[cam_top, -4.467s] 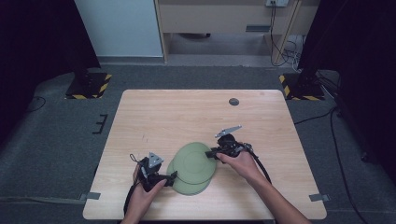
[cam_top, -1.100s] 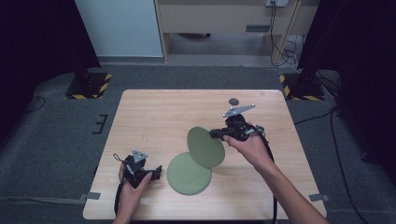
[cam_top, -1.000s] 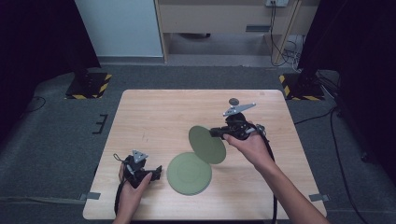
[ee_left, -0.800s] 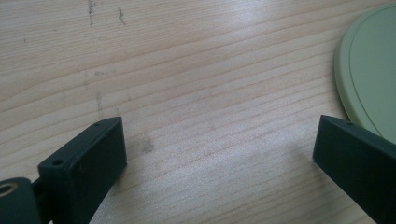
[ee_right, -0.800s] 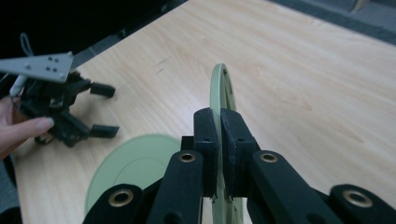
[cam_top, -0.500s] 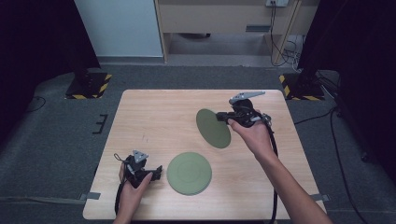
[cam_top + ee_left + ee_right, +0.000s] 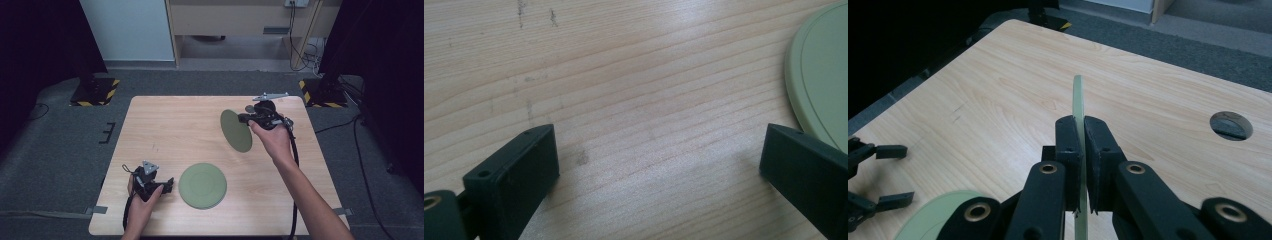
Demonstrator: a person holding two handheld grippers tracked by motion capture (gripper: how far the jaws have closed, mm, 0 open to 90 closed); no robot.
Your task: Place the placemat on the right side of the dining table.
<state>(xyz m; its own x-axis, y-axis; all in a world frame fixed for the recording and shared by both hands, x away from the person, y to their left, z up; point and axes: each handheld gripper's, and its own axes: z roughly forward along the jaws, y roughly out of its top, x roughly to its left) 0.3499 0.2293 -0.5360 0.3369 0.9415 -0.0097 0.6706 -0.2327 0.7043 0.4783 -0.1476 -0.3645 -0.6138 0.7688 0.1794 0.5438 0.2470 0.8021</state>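
Wooden table [image 7: 175, 125], seen from above. Two green plates in play.

Right gripper [image 7: 243, 118]: at about 2 o'clock on the tabletop, held up off the wood, jaws pointing toward 9 o'clock. Jaws pressed tight on the rim of the lifted green plate [image 7: 236, 130], which hangs on edge, its face tilted toward the camera, clear of the table. In the right gripper view the same plate [image 7: 1078, 100] runs edge-on straight up between the two black pads, both pads flat against it; right gripper [image 7: 1079, 135] pinches it near the lower rim. A round cable hole [image 7: 1231, 125] lies in the tabletop at 3 o'clock of that view.

Second green plate [image 7: 202, 185]: lying flat on the table at about 6 o'clock, well apart from the lifted one.

Left gripper [image 7: 167, 184]: low at 7 o'clock, just beside the flat plate's left rim, not touching it. In the left gripper view the jaws stand spread wide with bare wood between them; left gripper [image 7: 656, 160] holds nothing, and the flat plate's rim [image 7: 824, 80] shows at 2 o'clock, near the right-hand jaw.
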